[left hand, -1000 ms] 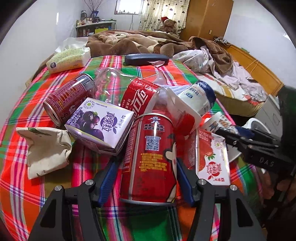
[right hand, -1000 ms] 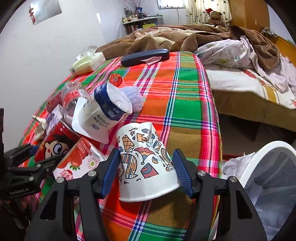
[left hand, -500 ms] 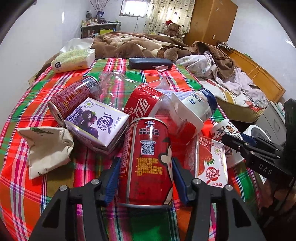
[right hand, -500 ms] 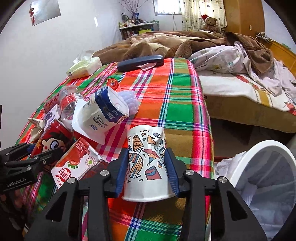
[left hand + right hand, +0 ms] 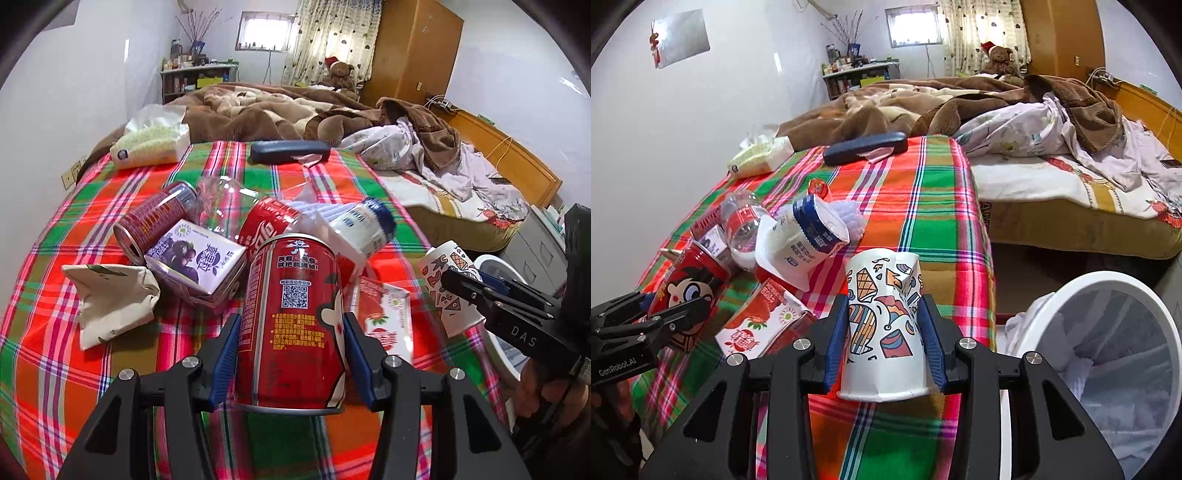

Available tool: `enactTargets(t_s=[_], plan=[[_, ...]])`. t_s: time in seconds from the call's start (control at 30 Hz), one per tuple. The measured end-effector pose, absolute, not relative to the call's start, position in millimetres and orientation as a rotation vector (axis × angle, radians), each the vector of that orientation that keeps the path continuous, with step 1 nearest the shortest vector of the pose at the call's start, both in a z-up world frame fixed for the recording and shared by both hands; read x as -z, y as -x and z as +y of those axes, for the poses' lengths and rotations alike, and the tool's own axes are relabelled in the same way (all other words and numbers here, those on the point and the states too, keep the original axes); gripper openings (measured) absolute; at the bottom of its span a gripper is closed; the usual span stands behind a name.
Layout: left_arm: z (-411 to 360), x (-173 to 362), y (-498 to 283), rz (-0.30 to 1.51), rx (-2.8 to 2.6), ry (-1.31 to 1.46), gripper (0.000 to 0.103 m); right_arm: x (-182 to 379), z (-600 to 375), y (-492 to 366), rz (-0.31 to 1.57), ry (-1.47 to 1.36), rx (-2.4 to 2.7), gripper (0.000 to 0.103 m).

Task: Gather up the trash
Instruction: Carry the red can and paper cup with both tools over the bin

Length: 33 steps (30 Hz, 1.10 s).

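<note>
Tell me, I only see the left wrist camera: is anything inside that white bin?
Observer: Yes. The round white plastic bin holds a white bag liner with crumpled white stuff.
Operator: What's the other gripper doing?
Observer: The right gripper squeezes the patterned white paper cup, and its rim is dented.
Operator: What's on my can's other side?
Observer: The red metal drink can in the left gripper shows a cartoon boy's face.

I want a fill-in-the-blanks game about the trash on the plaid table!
1. The left gripper is shut on a red drink ____.
2. The right gripper squeezes a white paper ____ with colourful doodles.
3. The white wastebasket stands to the ____ of the right gripper.
4. The purple grape juice carton lies on the plaid ____.

Missing words: can, cup, right, tablecloth
</note>
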<state>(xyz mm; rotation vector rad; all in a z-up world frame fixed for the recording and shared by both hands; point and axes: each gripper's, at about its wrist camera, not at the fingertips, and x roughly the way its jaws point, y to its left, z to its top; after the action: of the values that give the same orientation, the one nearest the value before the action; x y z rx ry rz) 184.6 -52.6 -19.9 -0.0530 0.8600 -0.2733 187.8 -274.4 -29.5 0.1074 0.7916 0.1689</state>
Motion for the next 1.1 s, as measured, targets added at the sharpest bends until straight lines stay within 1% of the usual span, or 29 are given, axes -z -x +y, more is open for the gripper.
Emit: enactTargets(t_s=[0.6, 1.1], plan=[[-100.2, -21.5, -141.8, 0.759, 0.375, -0.006, 0.054, -1.0, -308.7, -140.8, 0.681, -0.161, -0.104, 0.040], [-183.8, -34.7, -121.1, 0.722, 0.544, -0.086, 0.054, -8.2, -367.9, -105.3, 0.634, -0.211, 0.051, 0.040]])
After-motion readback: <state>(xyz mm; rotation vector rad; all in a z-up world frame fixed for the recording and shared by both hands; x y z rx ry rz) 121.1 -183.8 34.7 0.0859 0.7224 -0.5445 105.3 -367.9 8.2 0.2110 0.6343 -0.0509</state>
